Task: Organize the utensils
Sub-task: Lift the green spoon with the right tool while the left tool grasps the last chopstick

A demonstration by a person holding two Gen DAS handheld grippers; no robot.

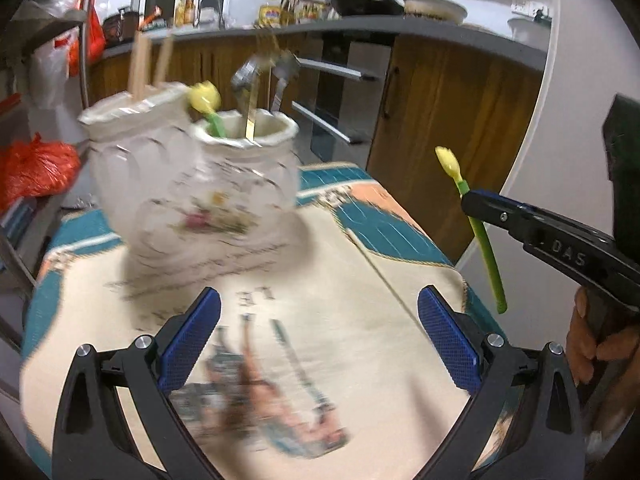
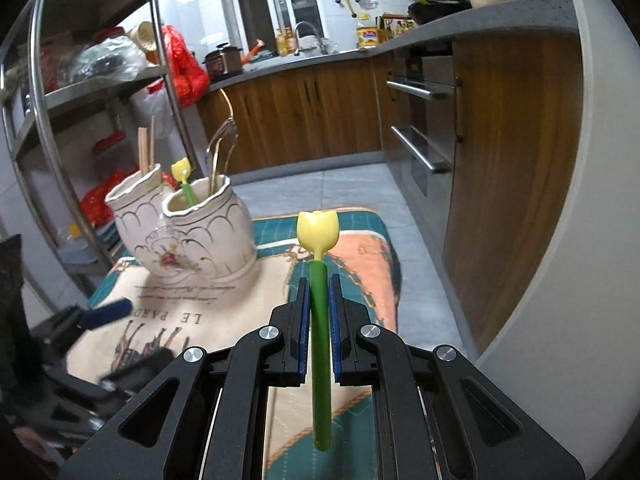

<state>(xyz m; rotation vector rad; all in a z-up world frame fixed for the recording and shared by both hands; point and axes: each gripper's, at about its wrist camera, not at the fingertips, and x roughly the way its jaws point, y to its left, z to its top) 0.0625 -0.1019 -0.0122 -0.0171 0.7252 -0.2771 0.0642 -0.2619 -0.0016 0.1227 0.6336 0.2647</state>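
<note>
The right gripper (image 2: 318, 304) has its jaws clamped on a tulip spoon (image 2: 319, 280) (upright, above the tabletop (image 2: 248, 300)). The left gripper (image 1: 319, 330) is wide open, empty, facing two holders (image 1: 208, 176)

1. Spoon (image 2: 320, 320): green handle, yellow tulip head.
2. Tools (image 1: 320, 336): black, blue pads.
3. Jars (image 2: 208, 236): cream, gold scallop lines, red flower motif.
4. Cloth (image 2: 360, 256): beige, teal and salmon, printed figures.
5. Cabinets (image 2: 512, 160): brown wood grain.
</note>
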